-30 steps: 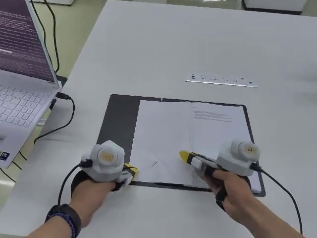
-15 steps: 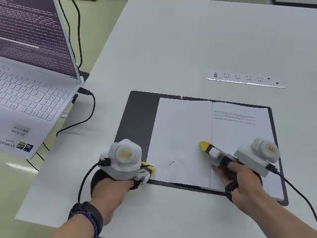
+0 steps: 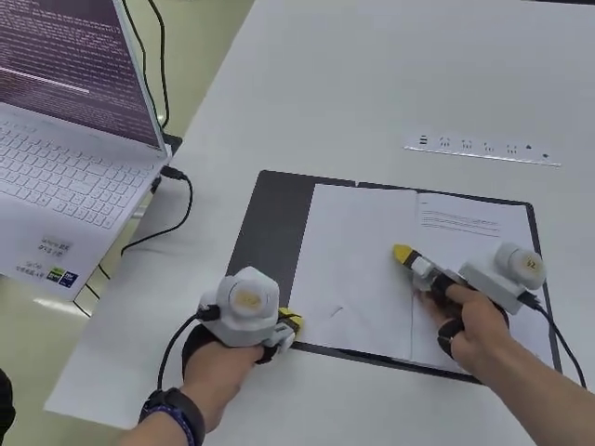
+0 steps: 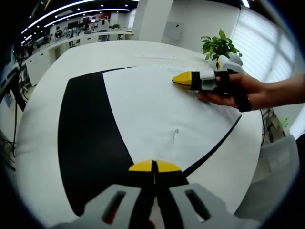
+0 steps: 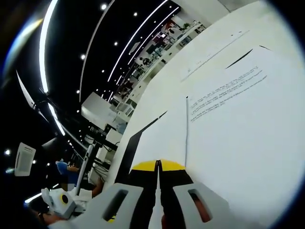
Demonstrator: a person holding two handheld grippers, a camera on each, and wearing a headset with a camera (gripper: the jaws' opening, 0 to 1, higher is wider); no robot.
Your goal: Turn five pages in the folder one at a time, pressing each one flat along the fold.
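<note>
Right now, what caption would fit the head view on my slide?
Right gripper touches the fold of the open folder; left gripper rests at its near edge.

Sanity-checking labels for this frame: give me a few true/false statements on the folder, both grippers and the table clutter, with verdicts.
1. The folder lies open on the table. True.
2. The right gripper is wide open. False: it is shut, with its tip at the page beside the fold.
3. The left gripper is shut at the folder's near edge. True.
4. The laptop is closed. False: it is open, with the screen lit.
5. The power strip lies on the page. False: it lies on the table beyond the folder.
</note>
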